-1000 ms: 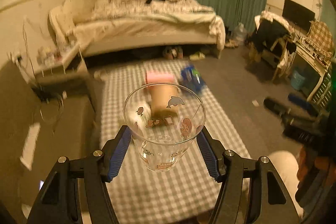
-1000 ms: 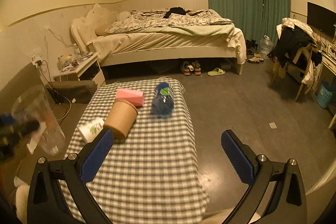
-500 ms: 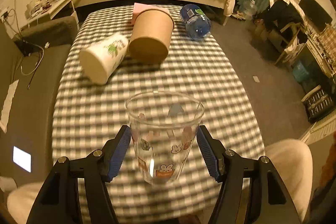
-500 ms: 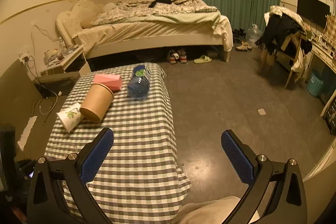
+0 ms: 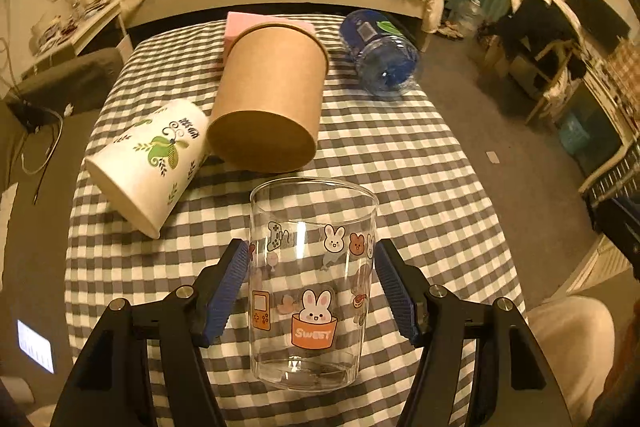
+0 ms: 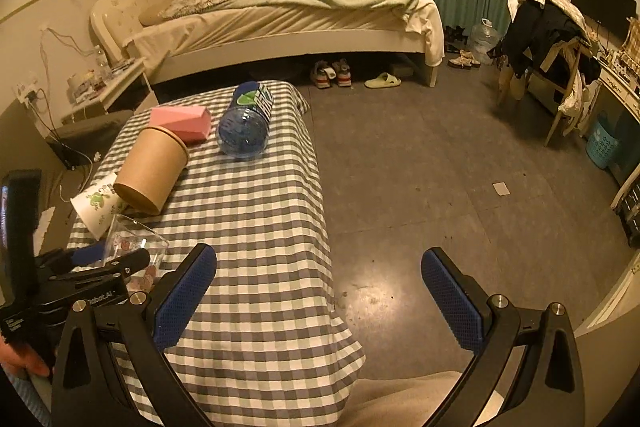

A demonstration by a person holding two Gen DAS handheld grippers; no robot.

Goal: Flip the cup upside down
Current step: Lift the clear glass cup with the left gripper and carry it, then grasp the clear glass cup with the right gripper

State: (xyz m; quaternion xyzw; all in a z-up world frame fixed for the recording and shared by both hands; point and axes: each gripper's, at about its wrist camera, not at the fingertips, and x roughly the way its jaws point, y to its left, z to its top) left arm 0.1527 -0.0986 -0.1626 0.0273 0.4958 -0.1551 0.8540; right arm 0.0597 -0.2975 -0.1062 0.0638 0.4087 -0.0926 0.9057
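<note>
— Glass cup [image 5: 313,283] sits between my left gripper [image 5: 312,291]'s blue pads [image 5: 229,285], mouth up, its base low over the near end of the checked table [image 5: 400,163]. The pads press its walls on both sides, so I have it clamped at about mid-height.

— And the other one?

— My right gripper [image 6: 320,301] is spread wide and holds nothing; it hangs off the table's right edge, over the floor.

— So what makes the flip go well?

— I judge a roll of the wrist about the grip line, with the cup lifted enough that the rim clears the cloth. Glass is slick on rubber (and the walls taper toward the base), so I would keep the squeeze firm through the turn.

— Anything in the way?

— The white paper cup [image 5: 148,163] and the brown tub [image 5: 268,99] lie on their sides just beyond it. I'd set the rim down flat on the near side, apart from them.
</note>
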